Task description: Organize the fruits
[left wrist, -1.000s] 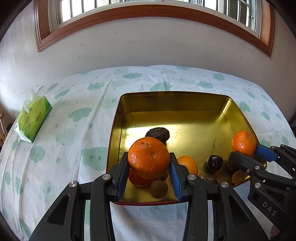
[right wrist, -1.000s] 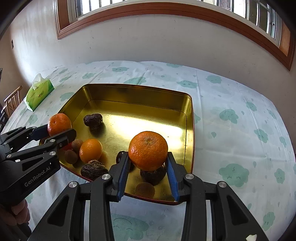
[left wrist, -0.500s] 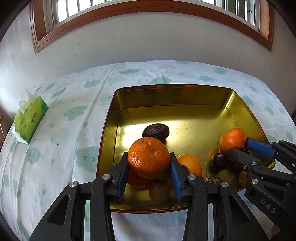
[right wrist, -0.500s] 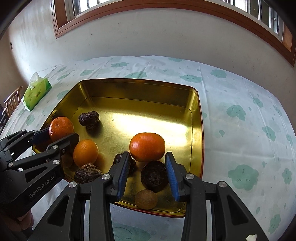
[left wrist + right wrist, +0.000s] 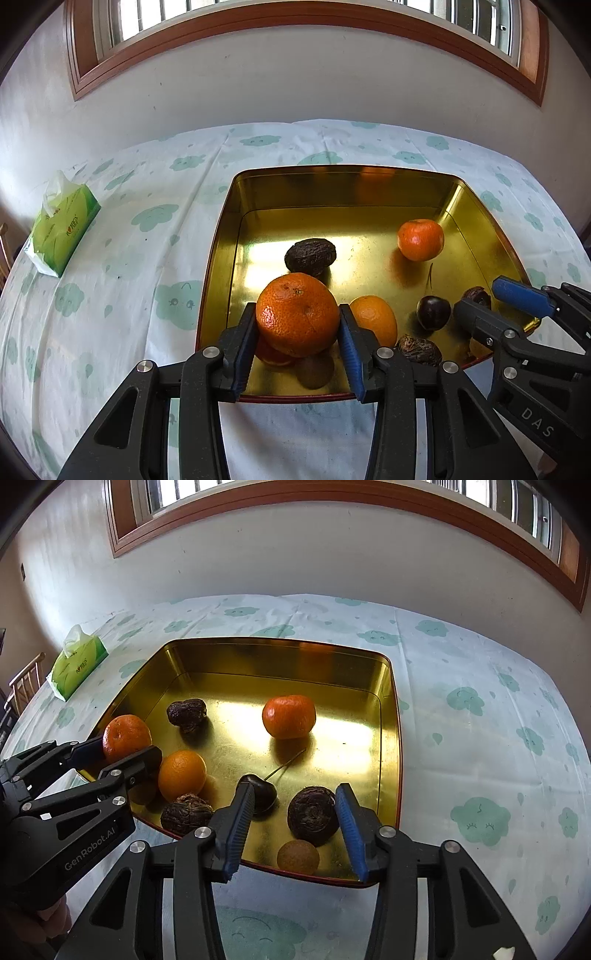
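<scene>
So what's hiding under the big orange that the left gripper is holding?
Under the mandarin in the left hand-held gripper, a reddish fruit and a small brown round fruit peek out on the gold tray. The mandarin covers most of the reddish one, so what it is stays unclear.

We see the tray (image 5: 391, 716) on the tablecloth (image 5: 480, 664), the tissue pack (image 5: 79, 661) well to its left. Inside, one tangerine (image 5: 289, 716) sits apart toward the back — the cherry (image 5: 264, 794) and other fruit (image 5: 313, 816) crowd the near edge.
</scene>
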{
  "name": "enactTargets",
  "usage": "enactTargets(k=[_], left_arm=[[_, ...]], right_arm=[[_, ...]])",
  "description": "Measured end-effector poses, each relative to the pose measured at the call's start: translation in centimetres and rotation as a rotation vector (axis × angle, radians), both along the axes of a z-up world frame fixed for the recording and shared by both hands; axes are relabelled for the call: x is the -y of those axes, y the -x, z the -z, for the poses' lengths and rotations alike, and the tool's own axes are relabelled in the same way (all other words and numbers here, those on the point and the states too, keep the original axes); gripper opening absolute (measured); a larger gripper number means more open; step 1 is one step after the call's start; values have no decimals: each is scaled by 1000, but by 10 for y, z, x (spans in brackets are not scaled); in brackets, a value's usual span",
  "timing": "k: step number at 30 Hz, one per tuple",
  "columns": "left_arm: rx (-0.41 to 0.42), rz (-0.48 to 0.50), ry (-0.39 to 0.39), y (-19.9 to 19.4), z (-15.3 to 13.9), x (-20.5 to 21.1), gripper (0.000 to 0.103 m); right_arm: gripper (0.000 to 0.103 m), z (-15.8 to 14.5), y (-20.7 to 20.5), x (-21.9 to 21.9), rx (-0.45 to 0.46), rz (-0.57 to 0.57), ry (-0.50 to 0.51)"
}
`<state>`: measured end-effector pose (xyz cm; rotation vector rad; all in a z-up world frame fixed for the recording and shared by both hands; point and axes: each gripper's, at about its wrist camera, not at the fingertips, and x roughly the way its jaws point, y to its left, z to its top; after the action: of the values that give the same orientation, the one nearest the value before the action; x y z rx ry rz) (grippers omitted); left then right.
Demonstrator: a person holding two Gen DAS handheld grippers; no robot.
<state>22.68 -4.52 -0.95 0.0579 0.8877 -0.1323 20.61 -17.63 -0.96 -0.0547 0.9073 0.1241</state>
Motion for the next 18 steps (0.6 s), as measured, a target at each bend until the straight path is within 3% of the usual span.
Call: enactTargets(k=[7,10,18], left_arm=[[23,-9,-1,15,-9,-3,51],[32,-16,0,22,-14,-5,52],[62,-34,2,52,-25,-11,55]], right_arm=[[46,-10,17,-2,24,2,9],[52,-14,25,-1,39,9,10],[55,-21,53,-3,58,14,1]])
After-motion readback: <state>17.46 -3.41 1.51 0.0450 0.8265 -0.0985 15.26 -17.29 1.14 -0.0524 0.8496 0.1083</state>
